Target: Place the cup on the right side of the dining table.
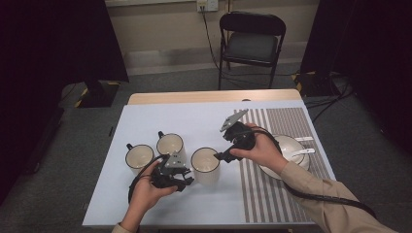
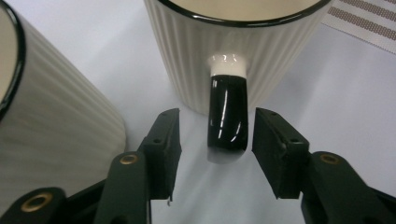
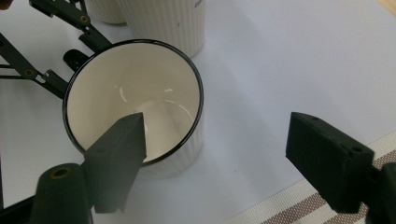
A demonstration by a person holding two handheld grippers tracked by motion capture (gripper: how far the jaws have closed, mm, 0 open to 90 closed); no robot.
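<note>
— Mug (image 1: 205,165) placement first: where does it stand?

— On the pale mat (image 1: 145,121) that covers the table (image 1: 209,96), near the front, upright and empty. It is cream, ribbed, with a black rim. In the high view it is the rightmost of three alike; the second mug (image 1: 171,145) and third mug (image 1: 139,156) stand just to its left.

— And the left gripper (image 1: 184,180)?

— It sits low at the mug's left side. In the left gripper view its fingers (image 2: 164,140) are spread, one on each side of the black handle (image 2: 227,114), with a gap on both sides; they do not touch it.

— The right gripper (image 1: 221,156)?

— It is over the mug's right rim. In the right gripper view its fingers (image 3: 119,156) are spread wide: one hangs over the mug's opening, the other stands outside the wall over the mat. Whether the inner one touches the rim cannot be told.

— What else lies there?

— A striped mat (image 1: 286,126) covers the right part of the table. On it is a white bowl (image 1: 291,145) with a spoon (image 1: 303,152), partly behind the right hand (image 1: 262,150). The left hand (image 1: 145,191) comes in from the front edge. A black chair (image 1: 251,41) stands beyond the table.
</note>
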